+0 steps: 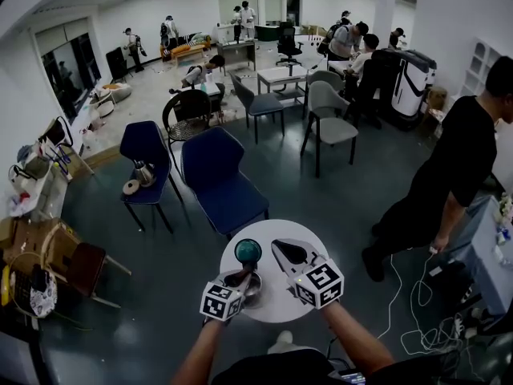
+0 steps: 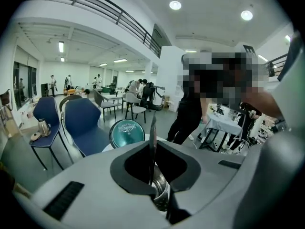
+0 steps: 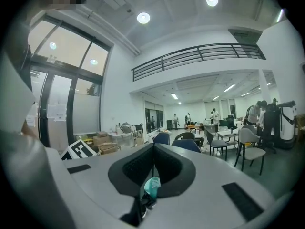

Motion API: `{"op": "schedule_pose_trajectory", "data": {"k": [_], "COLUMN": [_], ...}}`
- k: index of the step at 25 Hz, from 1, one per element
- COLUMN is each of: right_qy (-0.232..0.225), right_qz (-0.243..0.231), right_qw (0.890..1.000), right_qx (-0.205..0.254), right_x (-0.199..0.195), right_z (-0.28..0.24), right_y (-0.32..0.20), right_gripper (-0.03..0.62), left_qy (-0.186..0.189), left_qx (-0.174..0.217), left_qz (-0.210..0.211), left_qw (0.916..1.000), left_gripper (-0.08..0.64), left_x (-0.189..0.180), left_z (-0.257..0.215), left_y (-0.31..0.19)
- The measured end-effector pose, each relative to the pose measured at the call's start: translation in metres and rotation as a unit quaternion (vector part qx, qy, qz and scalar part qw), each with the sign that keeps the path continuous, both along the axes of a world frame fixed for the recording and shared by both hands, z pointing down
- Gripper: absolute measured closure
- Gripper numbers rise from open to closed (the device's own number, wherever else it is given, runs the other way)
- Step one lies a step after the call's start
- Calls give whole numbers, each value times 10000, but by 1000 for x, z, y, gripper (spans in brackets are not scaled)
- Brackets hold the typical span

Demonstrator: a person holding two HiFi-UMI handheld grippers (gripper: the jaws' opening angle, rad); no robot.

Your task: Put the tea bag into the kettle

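On the small round white table (image 1: 276,307) stands a metal kettle (image 1: 253,285), with a round teal tin (image 1: 248,251) just behind it. My left gripper (image 1: 239,278) is over the kettle. In the left gripper view it (image 2: 152,144) is shut on a thin metal part of the kettle (image 2: 160,195), seen edge-on; lid or handle, I cannot tell. The teal tin (image 2: 127,133) shows beyond it. My right gripper (image 1: 279,247) hovers to the kettle's right, level with the tin. In its own view it (image 3: 153,147) is shut, with a pale teal tea bag (image 3: 152,187) pinched deep between the jaws.
Two blue chairs (image 1: 220,179) stand just beyond the table; the left one carries a second kettle (image 1: 144,172). A person in black (image 1: 449,175) stands to the right, with white cables (image 1: 417,311) on the floor nearby. More chairs, desks and people fill the far room.
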State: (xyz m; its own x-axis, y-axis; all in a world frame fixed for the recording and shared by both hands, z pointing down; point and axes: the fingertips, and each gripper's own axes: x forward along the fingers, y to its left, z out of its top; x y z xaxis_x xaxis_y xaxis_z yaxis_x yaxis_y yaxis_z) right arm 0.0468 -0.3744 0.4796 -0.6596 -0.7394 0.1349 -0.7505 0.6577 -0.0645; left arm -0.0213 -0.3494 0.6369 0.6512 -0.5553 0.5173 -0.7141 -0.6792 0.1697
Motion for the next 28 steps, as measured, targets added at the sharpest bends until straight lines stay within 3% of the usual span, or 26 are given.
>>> {"op": "schedule_pose_trajectory", "data": {"k": [19,22,28], "right_qy": [207,322,369], "right_qz": [-180,-211,-298], "right_qw": [9994,9990,9985], "right_qx": [-227,-221,-278], "right_x": [22,20,19], "right_z": [28,33,43], "right_y": [-30,-34,-40], "right_gripper": [575,575,575], "left_qy": [-891,-955,-1528], "left_qx": [-748,-734,-443], "left_qz": [17,54,255], "left_qw": [9932,9927,9869], "left_gripper": [528,528,528], "left_x": [10,9,11], "left_z": [81,83,94], "left_y": [-17,-19,-18]}}
